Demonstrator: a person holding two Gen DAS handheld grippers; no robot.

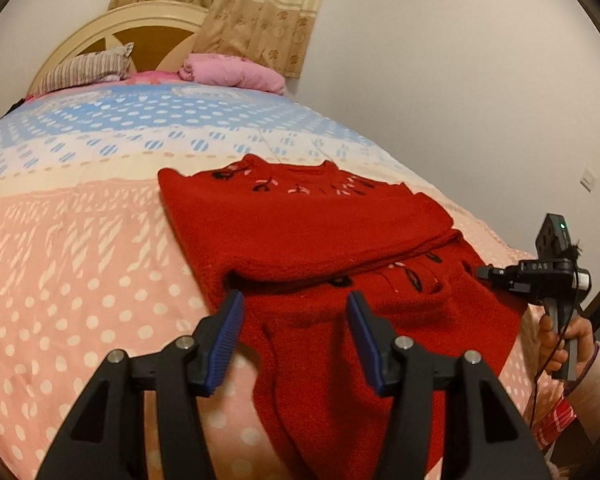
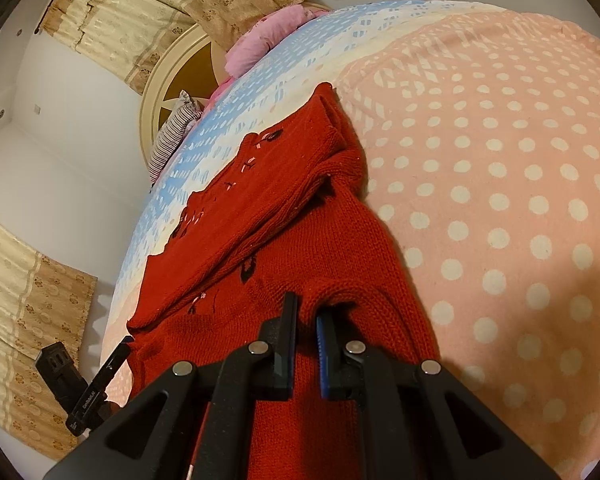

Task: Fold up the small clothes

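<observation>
Left wrist view shows my left gripper (image 1: 296, 308) with its blue pads far apart, holding nothing, just above the near part of the red sweater (image 1: 308, 220). The sweater lies on the bed cover (image 1: 80, 280), and one part is already folded over, so a thick rolled edge runs across its middle.

Right wrist view shows my right gripper (image 2: 308, 320) with its two fingers close together. A bump of red knit sits right at the tips, and I think it is pinched there — but the cloth hides the very ends, so I cannot tell for sure.

The sweater is soft and floppy. It looks thick and fuzzy, made of little knit loops, with small black and pink flowers (image 1: 268, 184) sewn near the neck. I judge it is a bit heavy for cloth, and it will sag and stretch if I lift it by one spot. It should not slip much, since the wool is rough and my pads have ridges.

The best places to hold — a bottom corner or the thick folded edge, one for each gripper, so it lifts flat.

The cover under it is smooth, pink with white dots.
</observation>
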